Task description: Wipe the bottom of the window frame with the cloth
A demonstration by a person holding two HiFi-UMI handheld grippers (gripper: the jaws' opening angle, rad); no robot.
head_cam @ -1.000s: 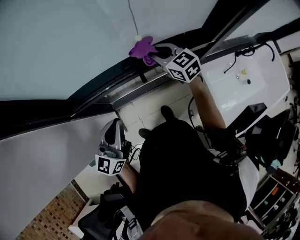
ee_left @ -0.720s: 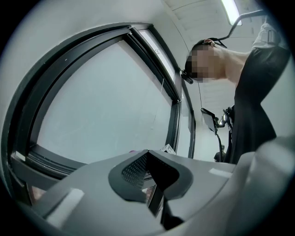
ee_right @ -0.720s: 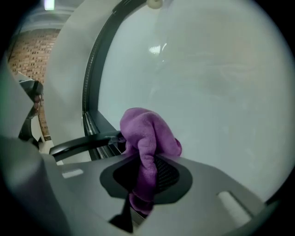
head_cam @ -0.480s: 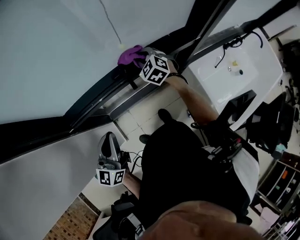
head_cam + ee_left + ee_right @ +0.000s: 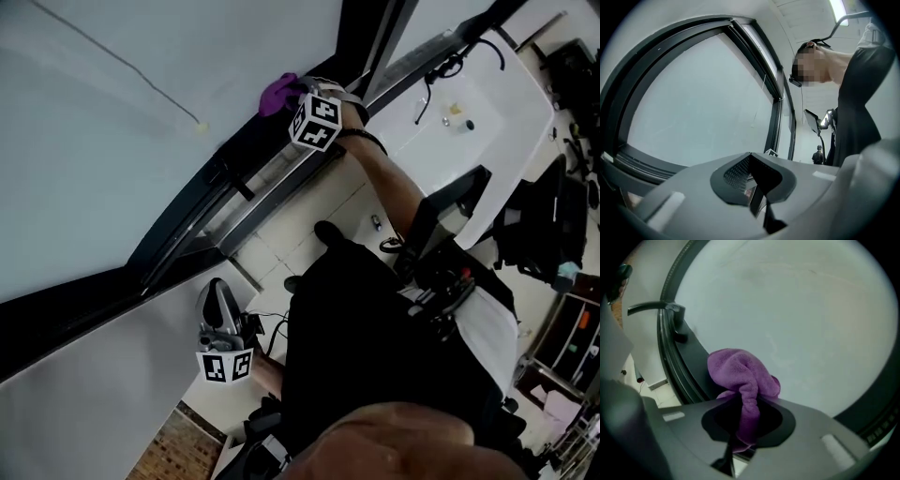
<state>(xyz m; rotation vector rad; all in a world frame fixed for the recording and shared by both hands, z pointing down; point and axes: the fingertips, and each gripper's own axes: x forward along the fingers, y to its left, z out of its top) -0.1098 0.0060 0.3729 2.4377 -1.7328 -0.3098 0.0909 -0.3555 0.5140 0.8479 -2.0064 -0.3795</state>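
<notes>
A purple cloth [image 5: 278,92] is pinched in my right gripper [image 5: 292,99], which is shut on it. The cloth presses against the dark bottom rail of the window frame [image 5: 202,220], close to a vertical black mullion [image 5: 361,33]. In the right gripper view the cloth [image 5: 740,373] bulges out of the jaws of the right gripper [image 5: 743,425] and touches the dark frame [image 5: 696,369] below the glass. My left gripper [image 5: 217,289] hangs low beside the person's leg, well away from the frame. The left gripper [image 5: 752,180] is shut, with nothing between its jaws.
A black window handle [image 5: 234,180] sticks out of the frame left of the cloth. A blind cord with a bead [image 5: 202,127] hangs in front of the glass. A white desk [image 5: 487,112] with cables stands at the right. Pale floor tiles [image 5: 309,202] lie below the sill.
My right gripper has slid the cloth along the bottom rail to the right, away from the handle and the cord bead, towards the mullion. The left gripper has stayed low.
</notes>
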